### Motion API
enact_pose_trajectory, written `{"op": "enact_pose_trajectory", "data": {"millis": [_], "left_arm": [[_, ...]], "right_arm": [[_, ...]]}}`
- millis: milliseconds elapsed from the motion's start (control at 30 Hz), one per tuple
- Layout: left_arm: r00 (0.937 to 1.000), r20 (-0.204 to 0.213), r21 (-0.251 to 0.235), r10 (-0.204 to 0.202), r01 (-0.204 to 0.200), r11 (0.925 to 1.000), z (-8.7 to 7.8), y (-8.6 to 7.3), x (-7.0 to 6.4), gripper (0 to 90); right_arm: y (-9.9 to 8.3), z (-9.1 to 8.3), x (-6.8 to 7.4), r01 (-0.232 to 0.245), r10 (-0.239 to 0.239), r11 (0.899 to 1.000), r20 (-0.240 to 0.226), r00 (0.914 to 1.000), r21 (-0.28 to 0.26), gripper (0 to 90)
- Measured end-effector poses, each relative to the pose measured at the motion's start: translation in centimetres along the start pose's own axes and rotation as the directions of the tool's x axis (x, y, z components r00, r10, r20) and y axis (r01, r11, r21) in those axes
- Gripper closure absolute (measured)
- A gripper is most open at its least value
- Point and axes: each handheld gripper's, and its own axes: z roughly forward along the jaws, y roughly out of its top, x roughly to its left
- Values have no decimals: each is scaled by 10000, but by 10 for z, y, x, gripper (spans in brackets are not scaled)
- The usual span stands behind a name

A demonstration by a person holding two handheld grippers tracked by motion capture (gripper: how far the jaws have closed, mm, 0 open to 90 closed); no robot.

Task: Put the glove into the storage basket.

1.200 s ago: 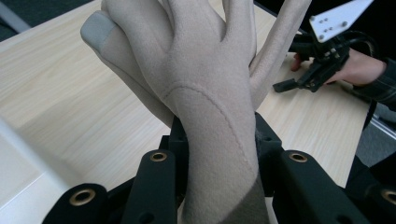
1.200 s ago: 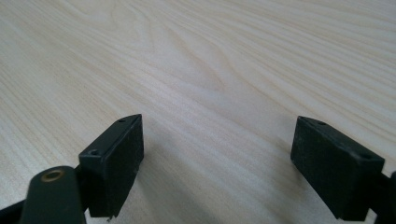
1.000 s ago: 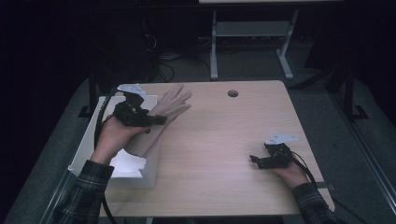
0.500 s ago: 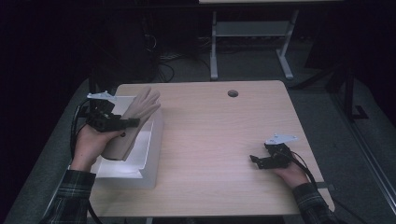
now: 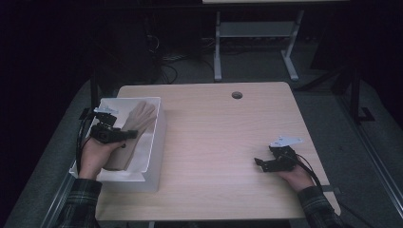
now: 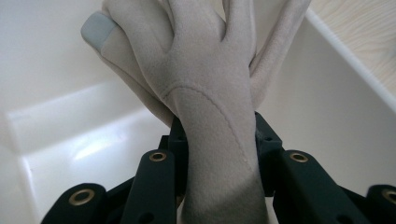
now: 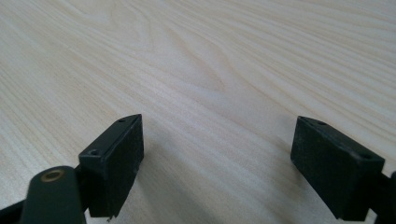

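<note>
Left claw (image 5: pixel 124 135) is clamped on the cuff end of a beige glove (image 6: pixel 205 88), holding it inside the white bin (image 5: pixel 157 142) at the table's (image 5: pixel 228 142) left edge; its fingers point toward the far wall. There may be two gloves pinched together, hard to tell. Right claw (image 7: pixel 217 163) sits with jaws spread and nothing in them, low over bare table near the right edge.

Step in hand looks like dropping the glove in the bin. To do it well: lower until the fingers lie on the bin floor, keep clear of the near wall, then let go and lift straight up so the fabric doesn't snag and ride out.

Versus 0.5 s ago: left claw and glove sit further over the bin and lower in it. Right claw unchanged.
</note>
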Motion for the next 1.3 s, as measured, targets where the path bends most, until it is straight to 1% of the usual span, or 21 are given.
{"op": "enact_pose_trajectory", "data": {"millis": [133, 167, 233, 267, 300, 400, 533, 600, 667, 800, 867, 900, 1000, 1033, 1100, 1133, 1167, 1200, 1233, 1267, 1300], "left_arm": [[9999, -121, 265, -29, 33, 9996, 13, -8, 4, 675], [9999, -99, 390, -66, 69, 9992, 20, -12, 6, 673], [9999, -86, 442, -109, 113, 9990, 23, -15, 7, 672], [9997, -203, 608, -155, 167, 9980, 29, -19, 10, 671], [9997, -198, 702, -144, 157, 9974, 31, -21, 11, 671], [9994, -205, 799, -269, 284, 9964, 37, -25, 14, 669], [9991, -245, 969, -333, 356, 9947, 44, -31, 17, 666], [9990, -369, 1112, -243, 283, 9934, 45, -33, 17, 664], [9991, -337, 1097, -257, 292, 9935, 45, -33, 17, 662], [9989, -427, 1277, -168, 222, 9916, 48, -34, 16, 636], [9992, -373, 1202, -155, 199, 9925, 48, -35, 16, 607], [9991, -411, 1308, -101, 154, 9913, 49, -35, 15, 562], [9985, -529, 1324, -106, 175, 9910, 50, -36, 15, 489], [9983, -564, 1265, -155, 225, 9917, 50, -36, 16, 489], [9979, -593, 1254, -261, 334, 9915, 52, -37, 17, 423], [9978, -620, 1353, -215, 297, 9904, 53, -37, 17, 386], [9967, -807, 1412, -58, 172, 9898, 54, -37, 16, 306], [9967, -807, 1412, -58, 172, 9898, 54, -37, 16, 273], [9964, -846, 1352, -43, 157, 9907, 54, -37, 16, 273], [9956, -932, 1255, -62, 179, 9919, 53, -36, 16, 237], [9956, -932, 1255, -62, 179, 9919, 53, -36, 16, 233]], "right_arm": [[0, 0, 0, -7, 7, 10000, -1, 10000, 0, 167], [0, 0, 0, -3, 3, 10000, 1, 10000, 1, 167], [0, 0, 0, -3, 3, 10000, 4, 10000, -1, 167], [0, 0, 0, -2, 2, 10000, 3, 10000, -2, 167], [0, 0, 0, -1, 1, 10000, 0, 10000, 0, 167], [0, 0, 0, 11, -11, 10000, 3, 10000, 1, 167], [0, 0, 0, -2, 2, 10000, 5, 10000, -1, 167], [0, 0, 0, 3, -3, 10000, 2, 10000, -1, 167], [0, 0, 0, 1, -1, 10000, 3, 10000, -1, 167], [0, 0, 0, 6, -6, 10000, 5, 10000, -1, 167], [0, 0, 0, 18, -18, 10000, 4, 10000, 3, 167], [0, 0, 0, 16, -16, 10000, 5, 10000, 2, 167], [0, 0, 0, 8, -8, 10000, 4, 10000, -1, 167], [0, 0, 0, 4, -4, 10000, 2, 10000, -1, 167], [0, 0, 0, 4, -4, 10000, 4, 10000, -2, 167], [0, 0, 0, 6, -6, 10000, 3, 10000, -2, 167], [0, 0, 0, 18, -18, 10000, 2, 10000, 4, 167], [0, 0, 0, 18, -18, 10000, 2, 10000, 4, 167], [0, 0, 0, 17, -17, 10000, 4, 10000, 2, 167], [0, 0, 0, 4, -4, 10000, 3, 10000, -1, 167], [0, 0, 0, 4, -4, 10000, 3, 10000, -1, 167]]}}
